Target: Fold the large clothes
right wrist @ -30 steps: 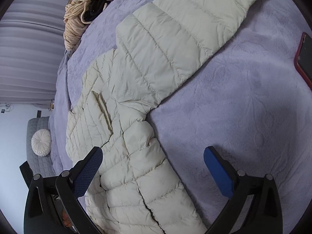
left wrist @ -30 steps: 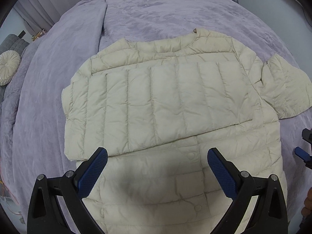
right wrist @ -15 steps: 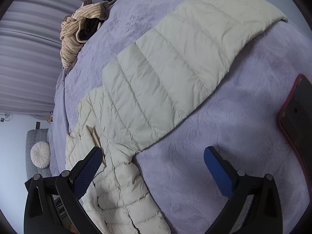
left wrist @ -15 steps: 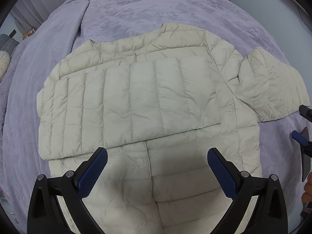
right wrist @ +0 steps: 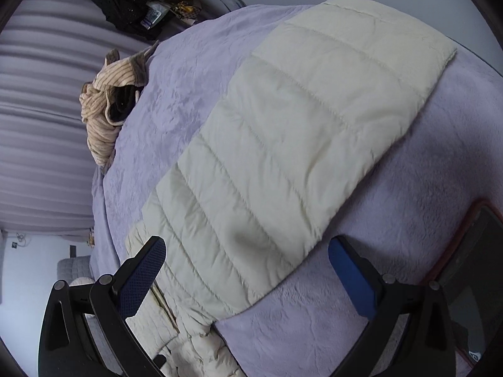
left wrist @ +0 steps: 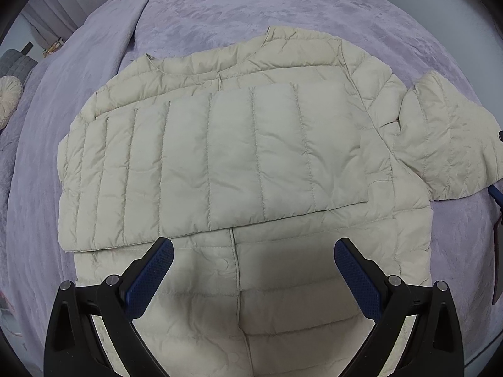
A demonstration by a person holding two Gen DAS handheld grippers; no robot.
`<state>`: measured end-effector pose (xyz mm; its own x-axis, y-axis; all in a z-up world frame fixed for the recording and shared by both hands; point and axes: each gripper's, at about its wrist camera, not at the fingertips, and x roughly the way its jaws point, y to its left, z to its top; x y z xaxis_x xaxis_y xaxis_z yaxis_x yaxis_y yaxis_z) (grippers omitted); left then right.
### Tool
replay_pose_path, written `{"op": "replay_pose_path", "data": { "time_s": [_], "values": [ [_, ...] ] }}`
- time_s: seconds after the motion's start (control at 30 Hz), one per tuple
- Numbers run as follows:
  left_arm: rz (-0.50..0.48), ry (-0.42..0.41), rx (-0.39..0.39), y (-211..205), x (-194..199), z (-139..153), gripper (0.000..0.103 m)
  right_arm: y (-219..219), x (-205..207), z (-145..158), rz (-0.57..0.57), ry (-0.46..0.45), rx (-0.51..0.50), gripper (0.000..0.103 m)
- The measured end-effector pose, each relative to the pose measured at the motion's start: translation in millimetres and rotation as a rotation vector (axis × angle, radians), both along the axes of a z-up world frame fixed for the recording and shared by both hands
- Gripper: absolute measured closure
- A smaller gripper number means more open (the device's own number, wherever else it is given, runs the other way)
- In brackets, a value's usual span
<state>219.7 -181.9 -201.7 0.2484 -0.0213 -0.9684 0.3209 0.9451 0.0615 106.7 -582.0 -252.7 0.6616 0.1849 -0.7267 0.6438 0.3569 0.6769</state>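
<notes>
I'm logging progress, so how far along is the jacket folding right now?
Early stage. Done: one sleeve is folded flat across the cream puffer jacket. In hand: nothing; the left gripper and right gripper are both open. Left: the other sleeve lies stretched out on the purple blanket, then the body fold.

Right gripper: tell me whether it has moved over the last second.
Yes. The right gripper has travelled outward along the unfolded sleeve, away from the jacket body, toward the phone.
</notes>
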Motion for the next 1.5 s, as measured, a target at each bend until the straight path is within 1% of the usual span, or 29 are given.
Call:
{"op": "replay_pose_path", "data": {
  "time_s": [0.13, 0.23, 0.3, 0.33, 0.37, 0.4, 0.43, 0.47, 0.53, 0.63, 0.7, 0.77, 0.83, 0.93, 1.03, 1.13, 1.17, 1.23, 1.33, 1.43, 1.5],
  "values": [
    [0.003, 0.000, 0.008, -2.3, 0.4, -2.7, 0.000, -22.4, 2.8, 4.9, -0.070, -0.056, -0.003, 0.000],
    [0.012, 0.002, 0.003, -3.3, 1.7, -3.6, 0.000, -38.7, 5.7, 7.6, -0.121, -0.082, -0.002, 0.000],
    [0.019, 0.000, -0.003, -3.9, 2.7, -3.1, 0.000, -46.6, 5.8, 5.5, -0.158, -0.099, 0.034, 0.004],
    [0.021, -0.003, -0.005, -4.1, 2.6, -2.6, 0.000, -49.3, 5.6, 3.7, -0.173, -0.114, 0.060, 0.010],
    [0.023, -0.008, -0.006, -4.0, 3.0, -1.6, 0.000, -50.8, 3.7, 2.1, -0.186, -0.129, 0.080, 0.035],
    [0.024, -0.013, -0.006, -3.2, 4.2, -0.8, 0.000, -51.9, 4.5, 0.2, -0.186, -0.129, 0.096, 0.053],
    [0.026, -0.019, -0.006, -2.0, 5.2, 0.5, 0.000, -52.5, 7.1, -1.6, -0.176, -0.124, 0.107, 0.086],
    [0.029, -0.025, -0.007, 0.0, 7.4, 1.7, 0.000, -51.7, 8.9, -2.0, -0.164, -0.132, 0.112, 0.092],
    [0.039, -0.041, -0.012, 6.6, 10.9, 6.1, 0.000, -47.6, 12.9, 4.5, -0.137, -0.154, 0.099, 0.093],
    [0.063, -0.071, -0.019, 20.6, 16.0, 12.9, 0.000, -34.6, 22.9, 24.4, -0.077, -0.205, 0.069, 0.093],
    [0.080, -0.087, -0.019, 33.3, 21.9, 15.1, 0.000, -19.9, 33.6, 43.3, -0.013, -0.246, 0.044, 0.093],
    [0.105, -0.100, -0.016, 48.1, 28.3, 17.2, 0.000, 1.4, 48.9, 67.0, 0.073, -0.279, -0.007, 0.093],
    [0.135, -0.109, -0.018, 63.6, 32.8, 18.8, 0.000, 29.8, 67.3, 90.8, 0.168, -0.307, -0.063, 0.093],
    [0.183, -0.120, -0.028, 89.7, 36.8, 21.2, 0.000, 81.1, 96.1, 118.1, 0.303, -0.346, -0.117, 0.093],
    [0.233, -0.124, -0.048, 117.6, 40.4, 24.2, 0.000, 141.7, 122.3, 138.0, 0.442, -0.368, -0.179, 0.093],
    [0.299, -0.120, -0.090, 148.3, 45.9, 25.8, 0.000, 213.9, 145.3, 148.1, 0.599, -0.363, -0.299, 0.093],
    [0.318, -0.127, -0.096, 158.4, 47.2, 26.5, 0.000, 238.5, 155.2, 146.5, 0.650, -0.349, -0.324, 0.093],
    [0.349, -0.142, -0.097, 176.7, 48.9, 27.4, 0.000, 286.6, 167.5, 134.2, 0.749, -0.313, -0.345, 0.093],
    [0.382, -0.155, -0.108, 203.1, 51.4, 27.4, 0.000, 347.4, 175.9, 102.7, 0.859, -0.243, -0.362, 0.093],
    [0.396, -0.156, -0.112, 222.4, 53.2, 24.3, 0.000, 389.6, 179.2, 67.6, 0.922, -0.151, -0.352, 0.093],
    [0.401, -0.150, -0.123, 231.0, 52.8, 21.2, 0.000, 404.0, 183.2, 47.0, 0.928, -0.084, -0.355, 0.092]
  ]
}}
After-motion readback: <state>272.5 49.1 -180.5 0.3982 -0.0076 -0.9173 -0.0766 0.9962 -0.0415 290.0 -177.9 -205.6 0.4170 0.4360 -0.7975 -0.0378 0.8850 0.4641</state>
